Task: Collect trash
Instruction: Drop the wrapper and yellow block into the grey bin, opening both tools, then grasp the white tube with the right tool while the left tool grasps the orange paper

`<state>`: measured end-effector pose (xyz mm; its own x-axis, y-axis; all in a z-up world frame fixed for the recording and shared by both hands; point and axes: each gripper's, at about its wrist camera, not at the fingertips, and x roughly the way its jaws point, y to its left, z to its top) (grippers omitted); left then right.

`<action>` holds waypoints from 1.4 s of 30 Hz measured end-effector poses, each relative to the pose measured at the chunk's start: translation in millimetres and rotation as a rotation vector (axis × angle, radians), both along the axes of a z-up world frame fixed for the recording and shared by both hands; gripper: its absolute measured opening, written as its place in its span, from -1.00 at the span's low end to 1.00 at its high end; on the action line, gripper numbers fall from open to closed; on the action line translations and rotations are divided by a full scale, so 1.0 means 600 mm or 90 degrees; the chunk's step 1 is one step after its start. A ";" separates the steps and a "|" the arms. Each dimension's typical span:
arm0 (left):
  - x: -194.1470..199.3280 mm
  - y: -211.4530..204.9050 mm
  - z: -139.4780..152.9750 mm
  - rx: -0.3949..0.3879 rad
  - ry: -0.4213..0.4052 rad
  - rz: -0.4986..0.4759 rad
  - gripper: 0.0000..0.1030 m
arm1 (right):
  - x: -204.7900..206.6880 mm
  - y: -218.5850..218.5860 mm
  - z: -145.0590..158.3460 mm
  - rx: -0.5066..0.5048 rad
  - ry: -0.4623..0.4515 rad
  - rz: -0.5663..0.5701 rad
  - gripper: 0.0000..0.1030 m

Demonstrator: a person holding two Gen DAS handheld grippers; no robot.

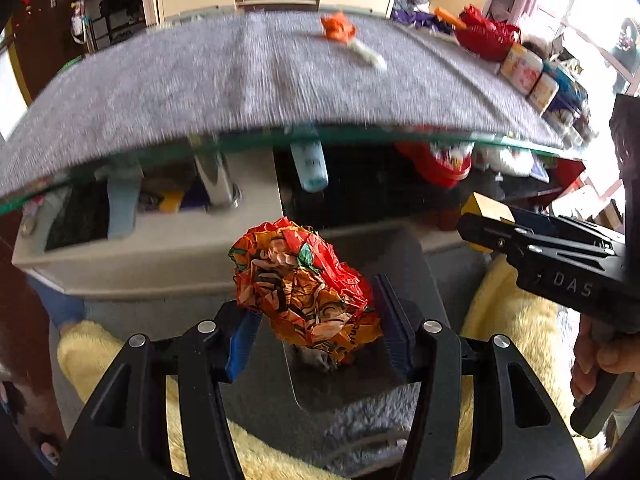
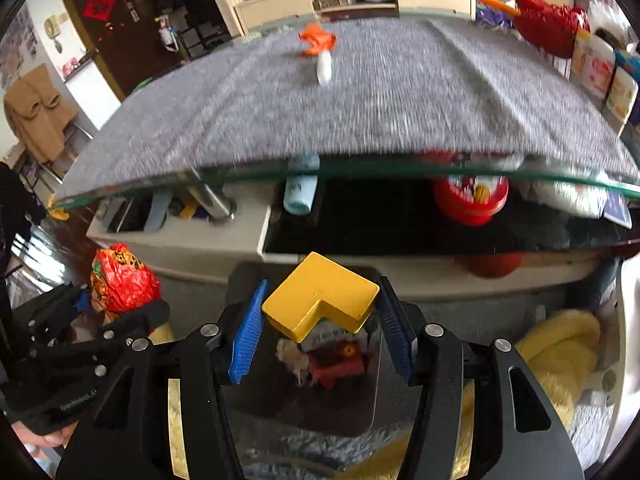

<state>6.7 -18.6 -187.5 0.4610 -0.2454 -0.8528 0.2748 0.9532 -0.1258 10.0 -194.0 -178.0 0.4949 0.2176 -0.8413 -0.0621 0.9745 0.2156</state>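
Observation:
My left gripper (image 1: 316, 320) is shut on a crumpled orange and red wrapper (image 1: 304, 288), held in front of and below the table's glass edge. The wrapper also shows at the left of the right wrist view (image 2: 122, 280). My right gripper (image 2: 320, 320) is shut on a yellow L-shaped block (image 2: 320, 296), also below the table edge; the block shows at the right of the left wrist view (image 1: 484, 210). On the grey table mat (image 1: 240, 80) lie a small orange wrapper (image 1: 338, 28) and a white scrap (image 1: 370, 56), far from both grippers; both show in the right wrist view (image 2: 318, 40) (image 2: 324, 68).
A red bag (image 1: 486, 36) and several packets (image 1: 524, 68) line the table's right edge. A shelf under the glass holds a pale blue bottle (image 1: 312, 164) and a red tin (image 2: 472, 196). Below the right gripper lies a clear bin with trash (image 2: 332, 360). Yellow fabric (image 2: 560, 348) lies on the floor.

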 end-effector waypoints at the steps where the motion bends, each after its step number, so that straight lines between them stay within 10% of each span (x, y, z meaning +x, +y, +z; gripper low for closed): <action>1: -0.004 -0.002 -0.009 0.000 0.008 -0.001 0.01 | -0.002 0.001 -0.007 0.000 0.006 0.000 0.08; 15: -0.017 -0.013 -0.082 0.010 0.090 -0.014 0.02 | -0.003 0.010 -0.076 -0.001 0.087 -0.002 0.08; 30: -0.001 0.006 -0.069 0.017 0.083 0.007 0.58 | 0.010 -0.020 -0.052 0.004 0.072 -0.051 0.64; 42: 0.012 0.032 -0.029 -0.003 0.054 0.033 0.66 | 0.018 -0.038 -0.013 0.028 0.044 -0.068 0.67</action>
